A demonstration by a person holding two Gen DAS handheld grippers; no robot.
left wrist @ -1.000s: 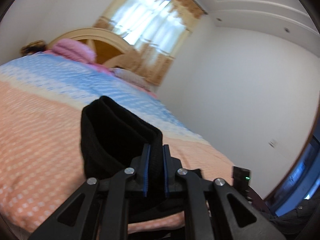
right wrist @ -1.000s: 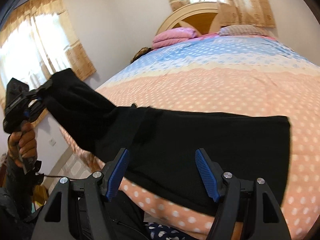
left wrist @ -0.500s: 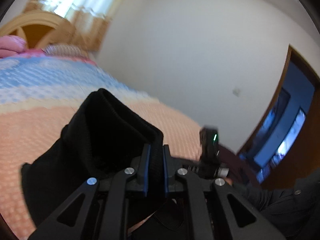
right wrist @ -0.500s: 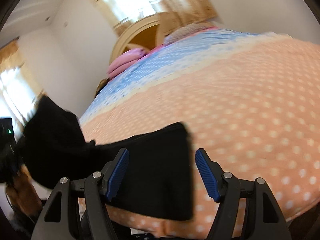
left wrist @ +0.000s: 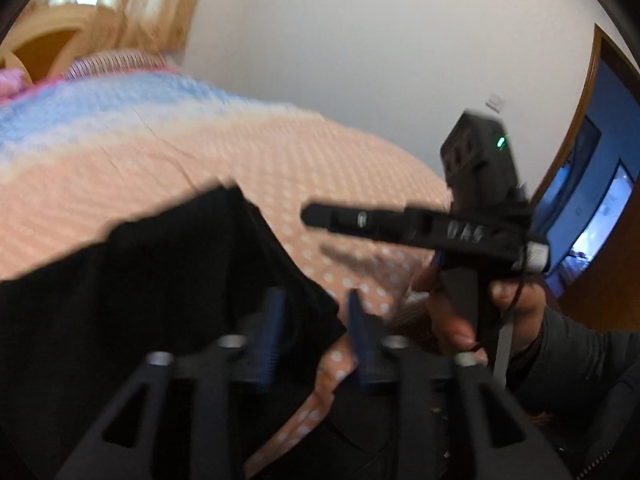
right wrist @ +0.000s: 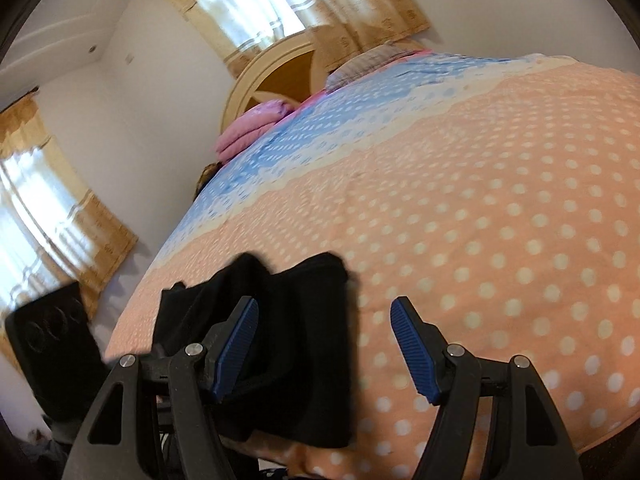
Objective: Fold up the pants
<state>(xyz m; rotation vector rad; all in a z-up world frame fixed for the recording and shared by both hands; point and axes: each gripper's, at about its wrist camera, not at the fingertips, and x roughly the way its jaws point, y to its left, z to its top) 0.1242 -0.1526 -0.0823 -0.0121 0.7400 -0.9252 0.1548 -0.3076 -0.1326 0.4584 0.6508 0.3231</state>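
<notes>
The black pants (left wrist: 152,280) lie folded near the front edge of the bed (left wrist: 280,160), which has an orange polka-dot cover. My left gripper (left wrist: 316,334) hangs over their right-hand corner with its jaws opening. That corner lies between the blue pads (left wrist: 272,332), which stand apart from the cloth. In the right wrist view the pants (right wrist: 296,320) form a thick stack at lower left. My right gripper (right wrist: 326,348) stands open just past their right edge, with nothing gripped. In the left wrist view the right gripper (left wrist: 320,218) is seen side-on in a person's hand (left wrist: 480,312).
Orange and blue bedspread (right wrist: 500,220) spreads to the right and far side of the pants. A pink folded blanket (right wrist: 252,128) and a pillow (right wrist: 372,60) lie by the wooden headboard (right wrist: 276,76). A doorway (left wrist: 592,200) opens at the right, and curtained windows (right wrist: 256,4) line the walls.
The left gripper swung right and down with the pants' end, laid it over the rest and opened its jaws. The right gripper shifted right and stayed open.
</notes>
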